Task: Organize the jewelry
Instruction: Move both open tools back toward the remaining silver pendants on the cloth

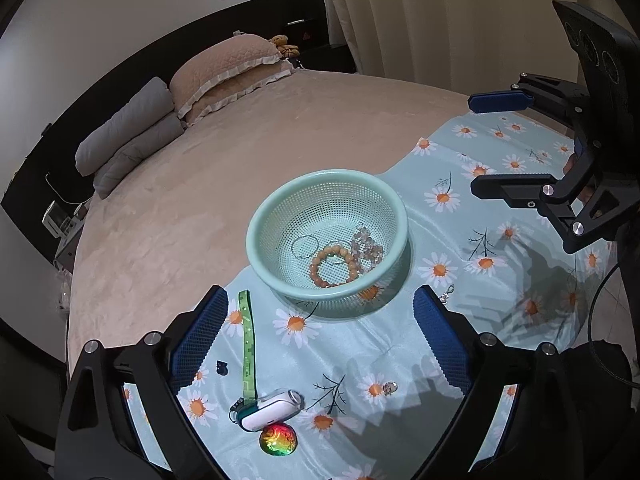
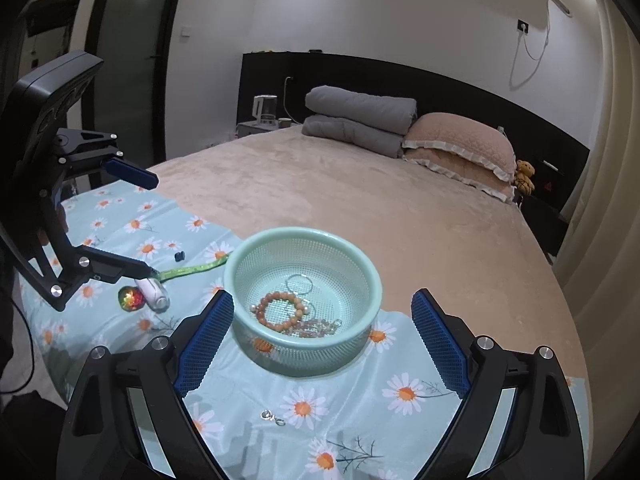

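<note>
A mint green mesh basket (image 1: 264, 216) (image 2: 240, 256) sits on a daisy-print cloth (image 1: 400, 344) (image 2: 248, 400) on the bed. It holds an orange bead bracelet (image 1: 334, 266) (image 2: 280, 310), a thin ring (image 1: 305, 246) (image 2: 299, 283) and a pale crystal bracelet (image 1: 366, 246) (image 2: 318, 326). A small silver clasp piece (image 1: 447, 294) (image 2: 273, 418) lies on the cloth near the basket. My left gripper (image 1: 320, 320) (image 2: 154, 226) is open and empty, above a green strap (image 1: 248, 340) (image 2: 192, 270), a white case (image 1: 272, 408) (image 2: 154, 292) and an iridescent ball (image 1: 277, 439) (image 2: 131, 298). My right gripper (image 2: 322, 316) (image 1: 472, 146) is open and empty, just before the basket.
A small silver earring (image 1: 389, 388) and a small black clip (image 1: 221, 368) (image 2: 179, 256) lie on the cloth. Beyond is the tan bedspread (image 1: 240, 152) (image 2: 360, 200) with grey folded quilts (image 1: 128, 136) (image 2: 360, 120) and pink pillows (image 1: 228, 72) (image 2: 460, 148) at the headboard.
</note>
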